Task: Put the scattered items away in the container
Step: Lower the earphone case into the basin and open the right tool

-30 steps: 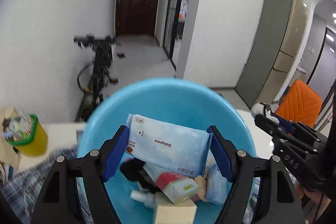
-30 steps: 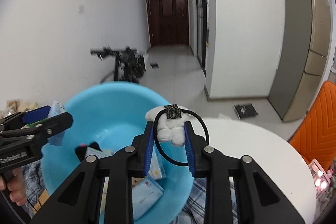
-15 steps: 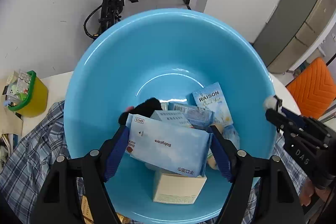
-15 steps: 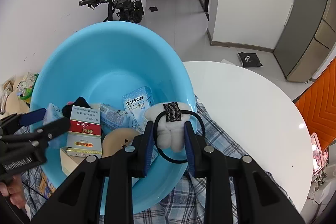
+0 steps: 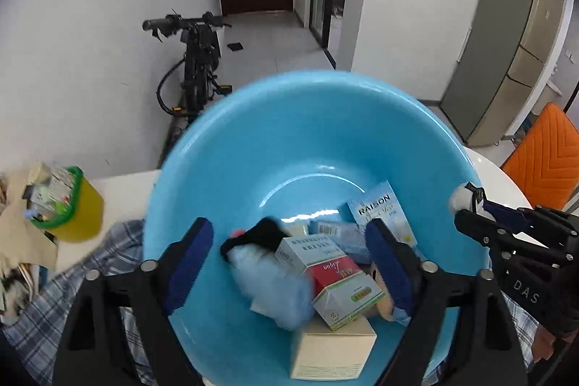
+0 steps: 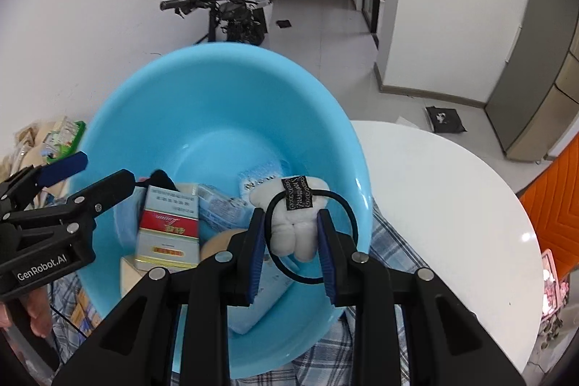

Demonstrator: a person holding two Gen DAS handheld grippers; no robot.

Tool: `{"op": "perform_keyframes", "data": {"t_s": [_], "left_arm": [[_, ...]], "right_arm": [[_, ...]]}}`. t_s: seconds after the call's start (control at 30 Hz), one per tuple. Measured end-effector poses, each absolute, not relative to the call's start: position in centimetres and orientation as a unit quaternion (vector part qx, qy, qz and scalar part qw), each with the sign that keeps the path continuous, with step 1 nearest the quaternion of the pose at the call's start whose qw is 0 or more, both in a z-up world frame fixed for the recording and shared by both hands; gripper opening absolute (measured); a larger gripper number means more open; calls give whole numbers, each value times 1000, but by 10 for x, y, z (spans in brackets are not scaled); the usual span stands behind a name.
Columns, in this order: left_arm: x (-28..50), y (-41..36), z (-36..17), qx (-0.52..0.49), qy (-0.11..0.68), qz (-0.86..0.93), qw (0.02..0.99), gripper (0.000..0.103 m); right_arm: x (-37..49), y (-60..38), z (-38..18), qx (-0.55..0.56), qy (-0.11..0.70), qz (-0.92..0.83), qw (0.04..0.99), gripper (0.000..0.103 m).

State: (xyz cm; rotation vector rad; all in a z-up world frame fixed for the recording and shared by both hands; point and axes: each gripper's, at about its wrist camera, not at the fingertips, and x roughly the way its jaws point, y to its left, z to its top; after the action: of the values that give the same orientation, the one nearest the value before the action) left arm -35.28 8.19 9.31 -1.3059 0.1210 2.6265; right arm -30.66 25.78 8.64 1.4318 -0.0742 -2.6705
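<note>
- Left gripper (image 5: 289, 263): fingers apart, nothing between; blurred wipes pack (image 5: 275, 288) just beyond them, in blue basin (image 5: 325, 118).
- Right gripper (image 6: 291, 252): fingers clamped on plush hair tie (image 6: 295, 216), over basin's near rim.

Bright blue basin (image 5: 253, 147) on blue-and-white checked cloth (image 5: 43, 310). Inside, red-and-white box (image 5: 336, 281), pale blue packet (image 5: 275, 288). White plush hair tie (image 6: 295, 223) with black band. Yellow cup (image 5: 77, 216), green rim. Orange chair (image 5: 542, 161).
</note>
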Motion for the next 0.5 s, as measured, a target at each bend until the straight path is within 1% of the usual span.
{"op": "perform_keyframes", "data": {"t_s": [0.27,0.4,0.5], "left_arm": [[-350,71,98,-446,63,888,91,88],[-347,65,95,-450,72,885,89,88],[-346,56,94,-441,55,893,69,88]], "right_arm": [[-309,246,83,471,-25,-880,65,26],[-311,238,81,469,-38,-879,75,26],[-313,230,78,473,-35,-878,66,26]]}}
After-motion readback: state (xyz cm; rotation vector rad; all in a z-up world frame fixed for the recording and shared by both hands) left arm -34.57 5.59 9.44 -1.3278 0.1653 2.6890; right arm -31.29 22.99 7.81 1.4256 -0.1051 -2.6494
